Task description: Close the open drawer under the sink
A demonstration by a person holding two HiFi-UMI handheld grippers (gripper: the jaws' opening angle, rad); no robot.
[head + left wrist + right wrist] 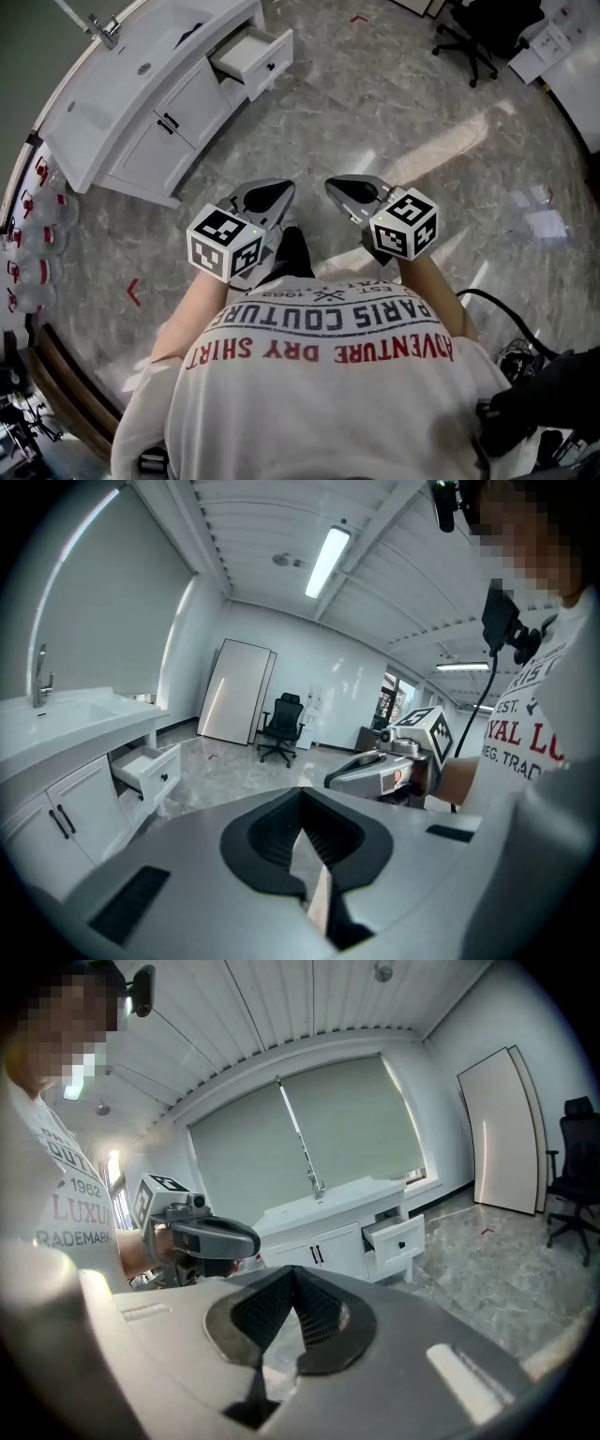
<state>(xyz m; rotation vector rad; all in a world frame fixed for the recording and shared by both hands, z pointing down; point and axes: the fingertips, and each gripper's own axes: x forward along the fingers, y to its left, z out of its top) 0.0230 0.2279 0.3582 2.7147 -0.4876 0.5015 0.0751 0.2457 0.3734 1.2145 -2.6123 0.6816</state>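
- Grey veined floor (375,103) fills the head view, and a white vanity (155,112) is set along its upper left.
- The drawer (253,54) is seen pulled out of the vanity's right end, just under the countertop, well apart from both tongs.
- A tap (103,28) is mounted at the far edge of the countertop, and a black office chair (469,37) is parked at the upper right.
- The left tongs (284,190) and the right tongs (335,187) are held side by side in front of a white printed shirt (328,375), with their tips pointed forward.
- In the left gripper view, the left tongs (300,799) are shown with the jaws brought together at the tips and nothing gripped.
- The open drawer (150,771) is seen at the left of that view, below the counter, and the right tongs (375,772) are held close by on the right.
- In the right gripper view, the right tongs (292,1279) are likewise pressed together and empty.
- Beyond them the drawer (394,1239) is seen standing out from the cabinet front, with a dark knob (401,1242) on its face.
- The left tongs (211,1237) are visible at the left of that view.
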